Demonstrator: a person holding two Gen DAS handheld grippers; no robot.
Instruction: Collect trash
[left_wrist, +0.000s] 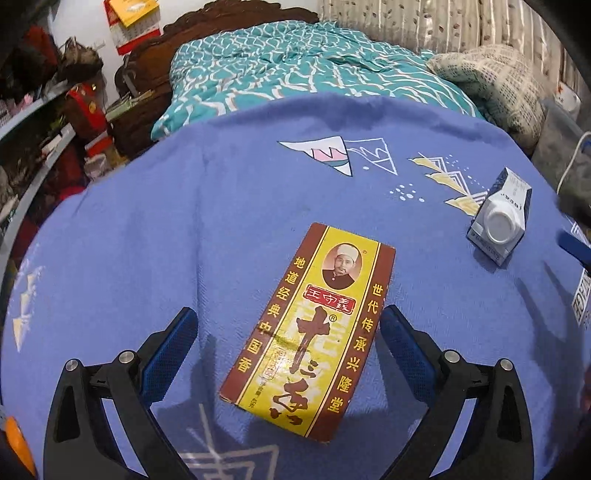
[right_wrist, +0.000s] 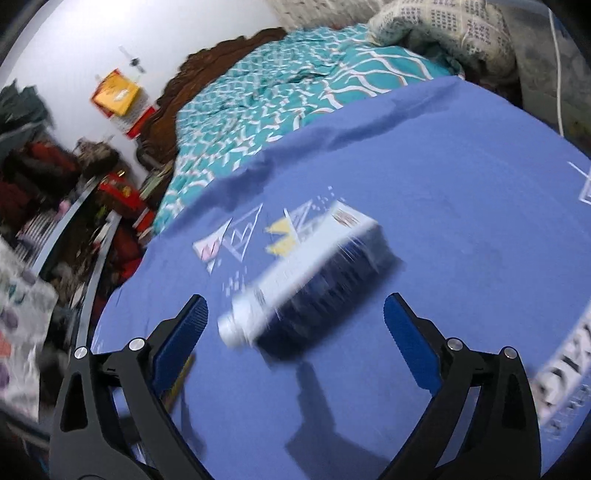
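- Two claws work here, both spread wide and neither pinching anything.
- Left claw (left_wrist: 288, 343) hangs over the spice box (left_wrist: 314, 332); its blue pads (left_wrist: 173, 354) stand either side of the box's lower half, and I cannot tell whether they touch its long edges.
- That box lies flat, face up, on the blue sheet (left_wrist: 147, 221) of the bed, slightly askew to the fingers.
- Right claw (right_wrist: 295, 336) is aimed at the carton (right_wrist: 314, 273), which lies on its side on the same sheet, white cap toward the camera; the view is blurred, so contact cannot be judged, but the pads look apart from it.
- In the left view the carton (left_wrist: 498, 221) sits well to the right of the box, apart from it.
- Step in hand, as I judge it: the approach to a first pickup, one piece of trash per claw, nothing lifted yet.
- Next move calls for the left claw to settle low and square to the box, then press in on the long edges; a thin flat box may slip or buckle.
- Right claw needs to steady first, straddle the carton's body rather than the cap, then close.
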